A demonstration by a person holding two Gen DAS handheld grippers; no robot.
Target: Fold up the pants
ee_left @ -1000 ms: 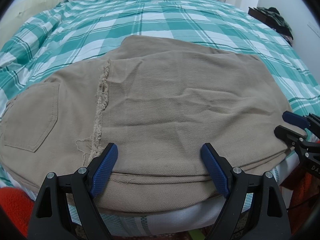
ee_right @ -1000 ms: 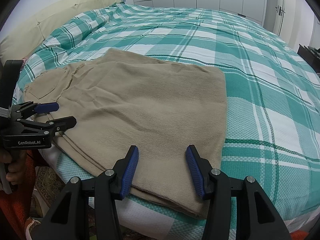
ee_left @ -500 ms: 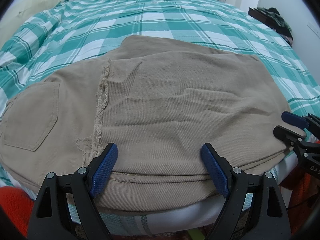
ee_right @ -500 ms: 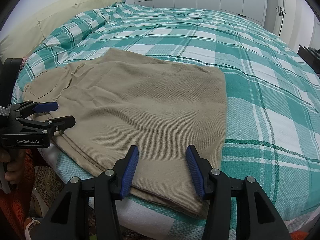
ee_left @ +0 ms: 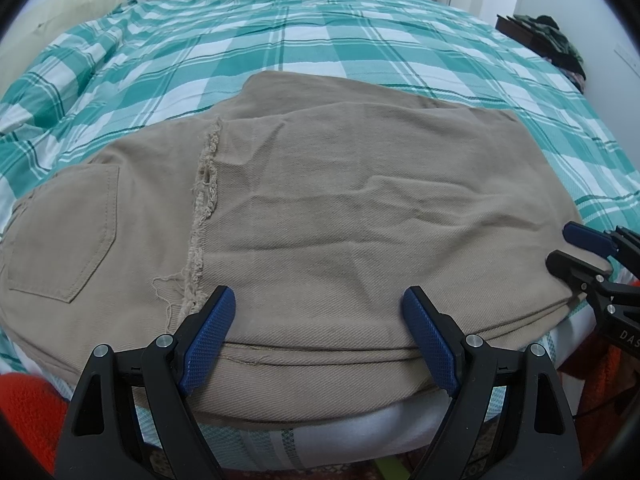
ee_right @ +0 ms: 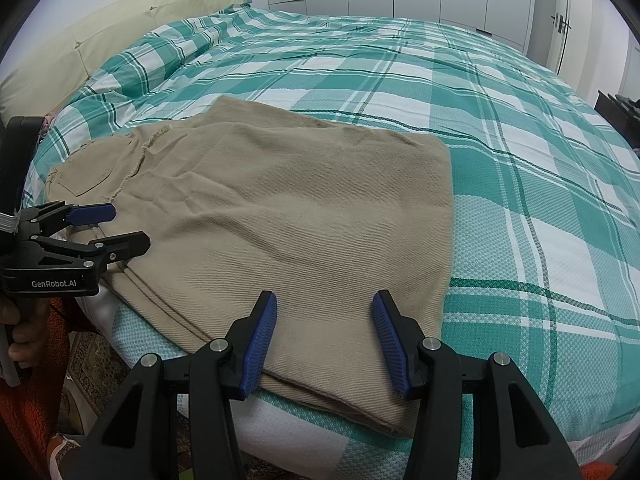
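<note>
Tan pants (ee_left: 340, 220) lie folded into a rough rectangle at the near edge of the bed, with a back pocket (ee_left: 64, 236) at the left and a frayed hem (ee_left: 204, 200) running across the top layer. My left gripper (ee_left: 318, 300) stands wide open just above the near folded edge, nothing pressed between its blue pads. In the right wrist view the same pants (ee_right: 300, 216) fill the middle. My right gripper (ee_right: 325, 300) hovers half open over their near right corner, gripping nothing. Each gripper shows in the other's view: the right gripper (ee_left: 560, 246) and the left gripper (ee_right: 130, 226).
A teal and white plaid cover (ee_right: 520, 128) spreads over the bed beyond and right of the pants. A cream headboard (ee_right: 100, 32) stands at the back left. Dark furniture with clothes (ee_left: 548, 36) sits far right. Orange fabric (ee_left: 28, 412) shows below the bed edge. A hand (ee_right: 24, 332) holds the left gripper's handle.
</note>
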